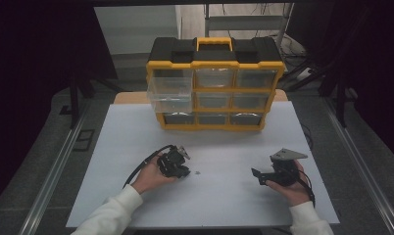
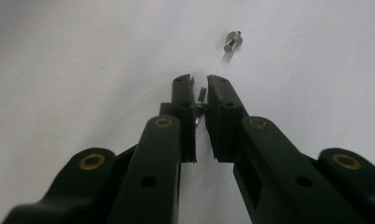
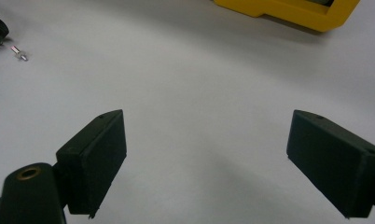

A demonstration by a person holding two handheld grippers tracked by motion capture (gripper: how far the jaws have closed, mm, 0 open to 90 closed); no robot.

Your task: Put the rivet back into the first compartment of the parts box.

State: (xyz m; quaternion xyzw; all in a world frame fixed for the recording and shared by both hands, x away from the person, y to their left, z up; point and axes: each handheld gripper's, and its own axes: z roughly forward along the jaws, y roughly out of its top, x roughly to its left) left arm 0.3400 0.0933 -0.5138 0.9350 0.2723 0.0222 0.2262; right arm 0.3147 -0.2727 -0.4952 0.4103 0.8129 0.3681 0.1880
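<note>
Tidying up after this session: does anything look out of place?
Yes. One clear drawer of the yellow organizer juts out at upper left, and a small screw lies loose on the white table.

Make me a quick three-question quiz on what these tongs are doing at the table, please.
1. True or false: the left tongs are shut on a small screw.
2. Which drawer of the yellow organizer is pulled out? A) top left B) bottom right C) middle
3. Fill in: the right tongs stand ____, with nothing between them.

Key:
1. True. The pads pinch a thin screw, while a second screw lies loose on the table just beyond.
2. A. The clear drawer at top left sticks out.
3. Open.
</note>
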